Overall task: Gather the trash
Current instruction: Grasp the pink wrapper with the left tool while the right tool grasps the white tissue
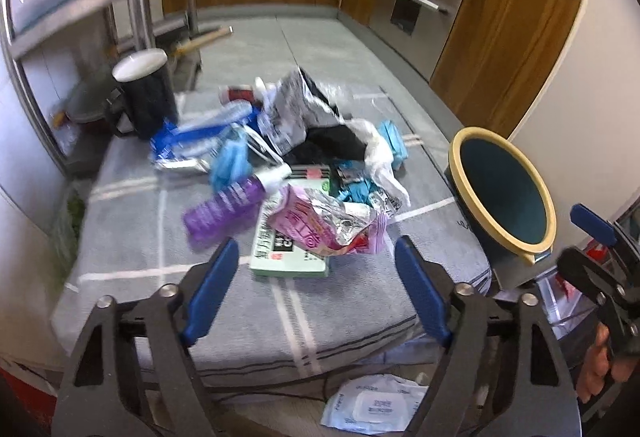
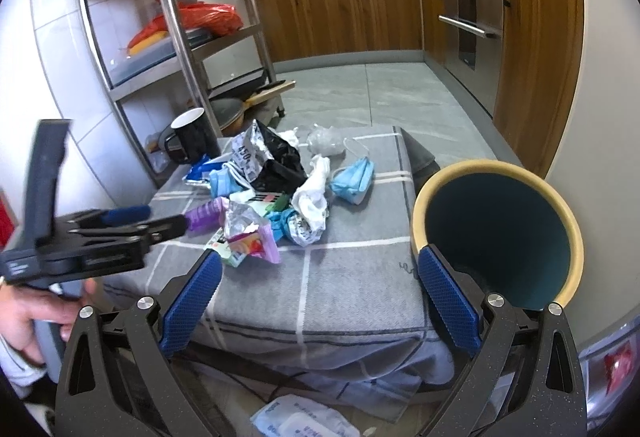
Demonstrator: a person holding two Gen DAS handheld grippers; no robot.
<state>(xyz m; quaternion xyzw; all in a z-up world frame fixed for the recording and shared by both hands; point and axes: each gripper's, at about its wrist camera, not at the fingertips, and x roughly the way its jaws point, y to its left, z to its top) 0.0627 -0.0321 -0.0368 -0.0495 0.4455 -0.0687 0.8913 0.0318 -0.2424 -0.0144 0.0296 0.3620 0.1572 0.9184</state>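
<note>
A: Left tool (image 1: 316, 291), close view: two matte black arms, each a pair of flat struts with triangular cut-outs. Blue pads on the inner faces.

B: Fasteners?

A: Round silver screw heads at the pivots, two per side. Black cross-bar behind the pads.

B: Right tool (image 2: 320, 297)?

A: Same build. Blue pads (image 2: 448, 301) carry a fine knurled texture; the black plastic looks faintly speckled.

B: Side profile?

A: From the right wrist view, the left tool shows a flat black body with small white lettering, too small to read, and a grey-blue upright block on top. A hand (image 2: 28, 321) shows at the handle, white fabric at the wrist.
</note>
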